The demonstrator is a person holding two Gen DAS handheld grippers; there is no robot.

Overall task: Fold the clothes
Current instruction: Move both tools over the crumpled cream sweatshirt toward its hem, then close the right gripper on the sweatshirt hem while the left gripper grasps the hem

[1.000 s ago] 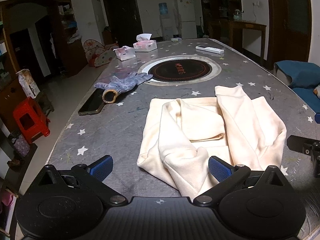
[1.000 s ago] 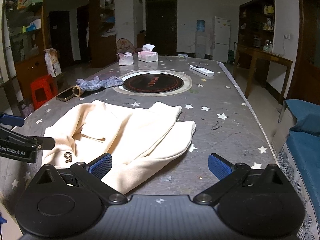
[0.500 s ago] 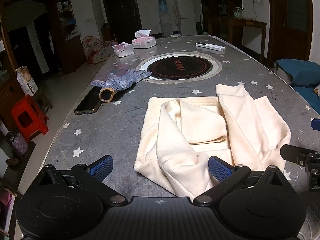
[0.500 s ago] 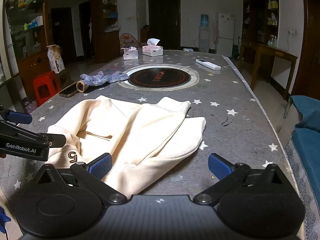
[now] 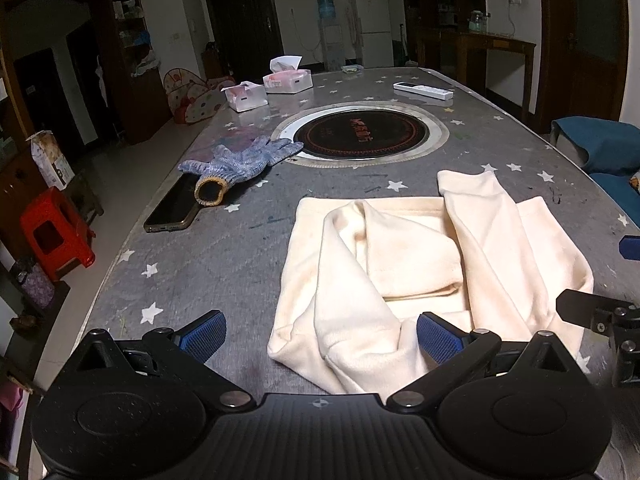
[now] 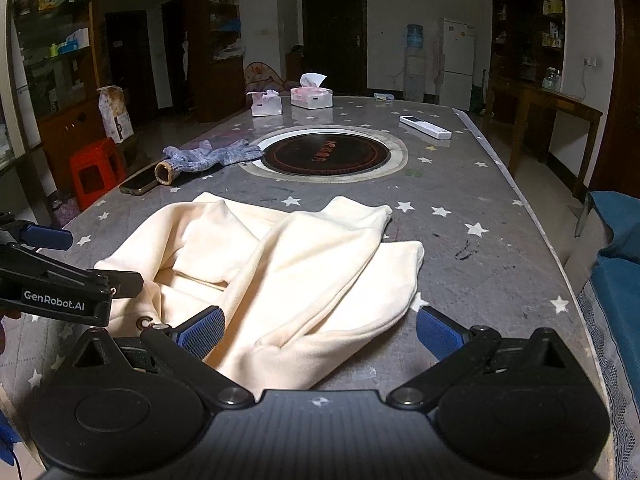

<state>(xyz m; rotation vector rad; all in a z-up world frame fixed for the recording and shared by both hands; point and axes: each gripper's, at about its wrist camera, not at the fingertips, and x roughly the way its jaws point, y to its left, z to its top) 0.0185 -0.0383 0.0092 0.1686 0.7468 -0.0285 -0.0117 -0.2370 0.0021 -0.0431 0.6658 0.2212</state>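
A cream garment [image 5: 420, 264] lay crumpled on the table [image 5: 224, 252], on the near side of the round hob [image 5: 362, 134], sleeves folded over its body. The left gripper [image 5: 320, 338] hovered at its near edge, jaws wide and holding nothing. The right gripper [image 6: 320, 334] hung over it, likewise spread wide. A glove [image 5: 240, 162] and phone [image 5: 172, 210] lay left of the hob.
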